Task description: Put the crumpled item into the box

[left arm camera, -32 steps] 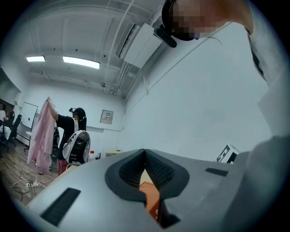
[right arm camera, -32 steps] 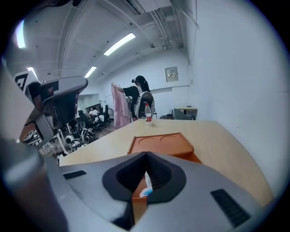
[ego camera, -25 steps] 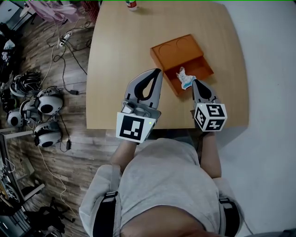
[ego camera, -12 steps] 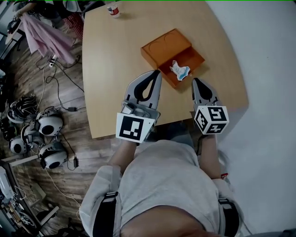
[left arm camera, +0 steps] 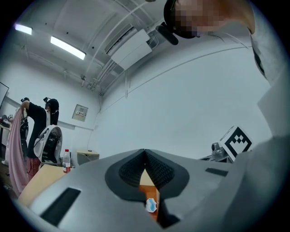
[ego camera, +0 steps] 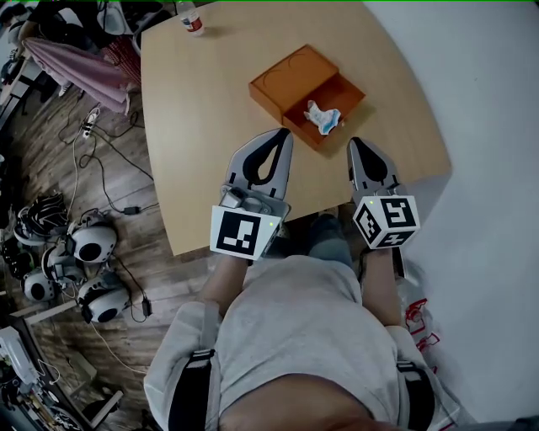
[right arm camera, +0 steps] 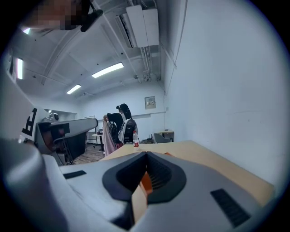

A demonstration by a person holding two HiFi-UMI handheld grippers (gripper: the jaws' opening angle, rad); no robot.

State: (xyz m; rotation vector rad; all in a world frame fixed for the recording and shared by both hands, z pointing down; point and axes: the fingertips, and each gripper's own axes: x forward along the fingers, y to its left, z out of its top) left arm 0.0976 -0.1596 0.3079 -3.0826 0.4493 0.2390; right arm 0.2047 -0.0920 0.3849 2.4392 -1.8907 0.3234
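Observation:
The crumpled item [ego camera: 322, 117], a white and blue wad, lies inside the open half of the orange box [ego camera: 295, 76] on the wooden table [ego camera: 202, 135]. My left gripper [ego camera: 285, 132] is shut and empty, its tip just short of the box's near corner. My right gripper [ego camera: 354, 141] is shut with nothing in it, a little nearer to me than the box. In the left gripper view the jaws [left arm camera: 145, 152] meet, and the crumpled item [left arm camera: 151, 205] and box [left arm camera: 147, 186] show below them. The right gripper view shows closed jaws [right arm camera: 146, 155] with a sliver of the orange box [right arm camera: 146, 181].
A plastic bottle [ego camera: 191, 18] stands at the table's far edge. Headsets [ego camera: 88, 244] and cables [ego camera: 101, 135] lie on the wooden floor to the left. A pink cloth [ego camera: 76, 67] hangs at the far left. A person [left arm camera: 38, 122] stands beyond the table.
Both grippers have drawn back from the box toward me, the right one leaving the crumpled item's side. The item stays in the box. The head view has shifted, showing more of the table.

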